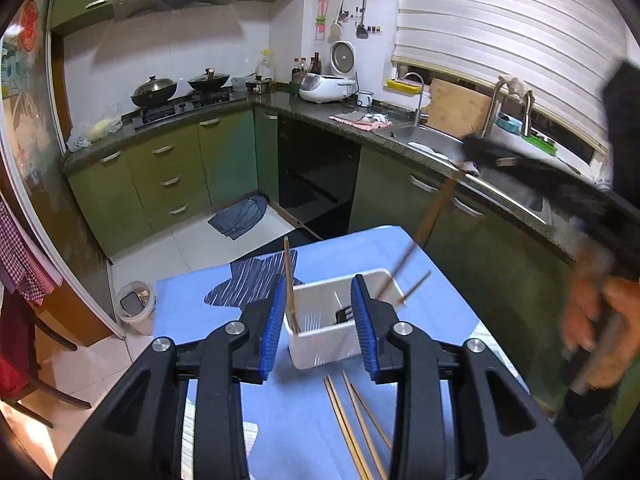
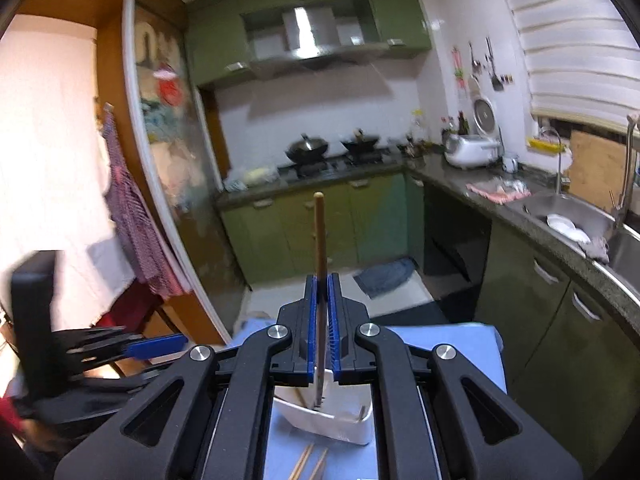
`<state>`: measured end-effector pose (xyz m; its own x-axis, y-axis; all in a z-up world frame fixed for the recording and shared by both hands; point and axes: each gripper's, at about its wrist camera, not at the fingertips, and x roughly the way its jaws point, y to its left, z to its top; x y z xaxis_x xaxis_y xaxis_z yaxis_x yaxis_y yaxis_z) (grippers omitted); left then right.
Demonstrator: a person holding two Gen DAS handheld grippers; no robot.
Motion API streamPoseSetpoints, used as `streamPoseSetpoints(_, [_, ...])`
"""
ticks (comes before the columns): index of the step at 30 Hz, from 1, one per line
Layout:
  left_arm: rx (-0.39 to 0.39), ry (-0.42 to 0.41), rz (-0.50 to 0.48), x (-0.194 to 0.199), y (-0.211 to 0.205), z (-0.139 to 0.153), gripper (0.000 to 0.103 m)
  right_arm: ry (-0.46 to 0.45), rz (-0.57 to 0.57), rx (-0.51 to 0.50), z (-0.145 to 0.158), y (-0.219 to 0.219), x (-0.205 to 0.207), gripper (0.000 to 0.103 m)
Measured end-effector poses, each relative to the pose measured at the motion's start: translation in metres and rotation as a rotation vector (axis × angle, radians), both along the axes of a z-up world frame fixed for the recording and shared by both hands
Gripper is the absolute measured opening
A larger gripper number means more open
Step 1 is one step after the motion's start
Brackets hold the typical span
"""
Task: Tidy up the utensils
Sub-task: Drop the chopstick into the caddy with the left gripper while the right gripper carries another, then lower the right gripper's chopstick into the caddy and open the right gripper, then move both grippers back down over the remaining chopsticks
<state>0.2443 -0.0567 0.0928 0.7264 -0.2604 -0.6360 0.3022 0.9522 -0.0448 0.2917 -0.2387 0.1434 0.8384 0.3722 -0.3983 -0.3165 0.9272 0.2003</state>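
Now, clamped tight in the right gripper [image 2: 323, 280]: a wooden-handled utensil [image 2: 319, 232], upright, pinched low on the handle, thin metal end reaching down into the white holder [image 2: 340, 424] on the blue table [image 1: 432, 320]. Hard to tell whether touching the holder's floor yet. Spread wide and holding nothing: the left gripper [image 1: 320, 288], hovering at the near side of the holder, pads either side of it but apart from its walls. Already standing in the holder's left corner: upright chopsticks [image 1: 290, 284], leaning slightly. Low inside, something dark, too hidden to name. Left to sort, lying flat on the table just near of the holder: several loose chopsticks [image 1: 352, 420].

Likely light and stiff, thin and smooth, so apt to roll or swivel between flat pads. Best taken around the middle, across the length, one or two at a time, closing square so as not to scissor them apart. Awkward while flat on the table: better nipped from the sides than scooped.

As for the held utensil, probably top-heavy once freed; safer lowered to the holder's floor, then let go gently. By the look, a light plastic holder, easily nudged or tipped by a leaning load.
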Motion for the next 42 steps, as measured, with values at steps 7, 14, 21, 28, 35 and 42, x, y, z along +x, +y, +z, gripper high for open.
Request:
streamPoseSetpoints(7, [0.007, 0.03, -0.016, -0.018, 0.003, -0.018, 0.036, 0.124, -0.029, -0.077, -0.054, 0.018, 0.045, 0.007])
streamPoseSetpoints(14, [-0.002, 0.107, -0.021, -0.018, 0.005, -0.049, 0.037, 0.089, -0.01, -0.105, -0.06, 0.023, 0.025, 0.014])
streamPoseSetpoints(21, [-0.01, 0.225, -0.028, -0.012, 0.0, -0.097, 0.037, 0.021, 0.048, -0.125, -0.05, 0.008, -0.062, 0.016])
streamPoseSetpoints(28, [-0.008, 0.333, -0.02, -0.009, -0.008, -0.149, 0.037, 0.155, 0.04, -0.148, -0.124, -0.015, -0.095, 0.016])
streamPoseSetpoints(35, [0.039, 0.437, 0.014, 0.001, -0.025, -0.207, 0.036, 0.35, -0.03, -0.175, -0.221, -0.033, -0.078, 0.016])
streamPoseSetpoints(42, [0.073, 0.522, 0.045, 0.014, -0.034, -0.245, 0.027, 0.441, -0.025, -0.174, -0.265, -0.037, -0.07, 0.016])
